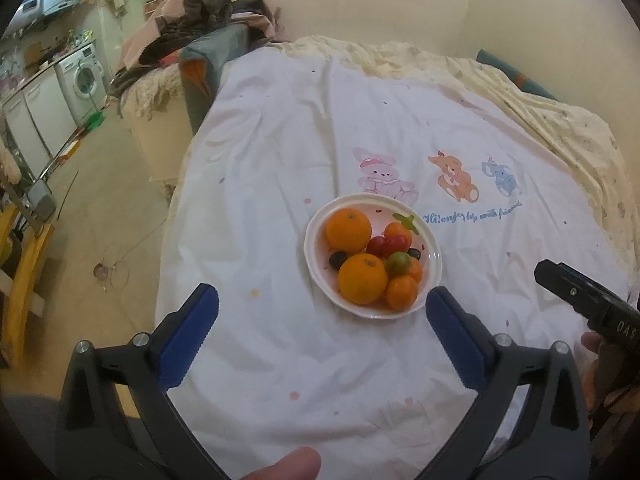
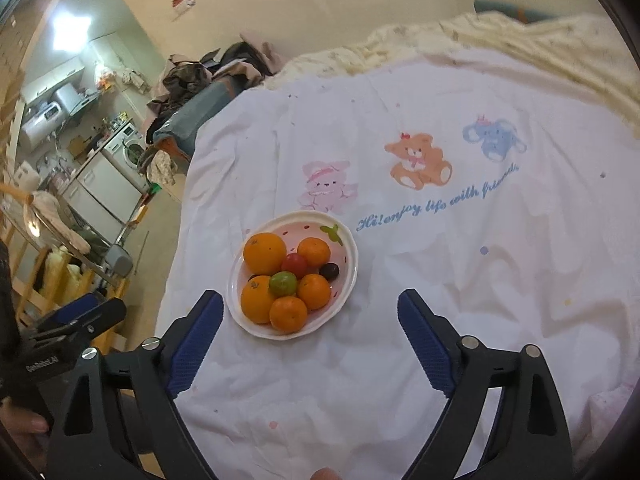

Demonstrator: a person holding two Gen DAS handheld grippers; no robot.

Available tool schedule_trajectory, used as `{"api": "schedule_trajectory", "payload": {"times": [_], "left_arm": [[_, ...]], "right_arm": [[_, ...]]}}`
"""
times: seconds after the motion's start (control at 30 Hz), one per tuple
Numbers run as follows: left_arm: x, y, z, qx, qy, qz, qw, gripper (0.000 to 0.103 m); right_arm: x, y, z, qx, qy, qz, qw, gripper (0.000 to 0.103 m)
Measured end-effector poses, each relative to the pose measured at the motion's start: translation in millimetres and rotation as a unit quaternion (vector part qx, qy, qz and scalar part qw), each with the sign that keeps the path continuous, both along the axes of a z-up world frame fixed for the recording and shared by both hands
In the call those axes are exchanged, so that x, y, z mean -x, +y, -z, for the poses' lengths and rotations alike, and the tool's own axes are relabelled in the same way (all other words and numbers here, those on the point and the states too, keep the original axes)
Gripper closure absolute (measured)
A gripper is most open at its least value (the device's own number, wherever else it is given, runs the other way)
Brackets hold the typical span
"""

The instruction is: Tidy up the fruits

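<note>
A white bowl (image 1: 434, 254) (image 2: 348, 248) sits on the white cartoon-print bed cover (image 1: 320, 128) (image 2: 480, 280). It holds two big oranges (image 1: 348, 230) (image 2: 265, 253), several small tangerines (image 1: 401, 292) (image 2: 288, 313), red cherry tomatoes (image 1: 376, 245) (image 2: 294, 263), a green fruit (image 1: 397, 262) (image 2: 283, 284) and dark grapes (image 1: 337, 259) (image 2: 330, 271). My left gripper (image 1: 322, 300) hangs open above the cover, just short of the bowl, with nothing between its blue pads. My right gripper (image 2: 310, 304) is open too, near the bowl's right side, empty. Its black tip (image 1: 560, 280) shows at the left wrist view's right edge.
A cream blanket (image 1: 560, 120) (image 2: 520, 40) covers the bed's far side against the wall. A heap of clothes (image 1: 200, 20) (image 2: 200, 72) lies past the bed's far left corner. To the left are bare floor (image 1: 100, 200), a washing machine (image 1: 82, 76) (image 2: 128, 148) and cabinets.
</note>
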State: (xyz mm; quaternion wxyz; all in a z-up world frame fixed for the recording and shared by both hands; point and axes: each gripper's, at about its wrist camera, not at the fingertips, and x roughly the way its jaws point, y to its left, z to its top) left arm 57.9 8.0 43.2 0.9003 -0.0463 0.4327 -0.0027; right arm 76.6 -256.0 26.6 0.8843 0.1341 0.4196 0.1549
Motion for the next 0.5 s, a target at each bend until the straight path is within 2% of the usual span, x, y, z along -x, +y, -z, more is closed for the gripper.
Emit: {"api": "schedule_trajectory", "payload": {"times": [0.13,0.27,0.5], "left_arm": [[19.5,4.0,3.6,-0.011,-0.021,-0.002,0.9997,0.001],[26.6,9.6,4.5,-0.017,-0.034,-0.011,0.9992,0.001],[31.5,6.6,4.8,-0.032,-0.054,-0.002,0.998,0.001]], "right_arm": [[22.7,10.0,-5.9,0.029,-0.033,0.009,0.999,0.0],[37.3,25.9,-4.3,0.067,-0.063,0.005,0.996,0.0],[36.3,34.4,1.7,0.081,-0.073,0.02,0.994,0.0]]}}
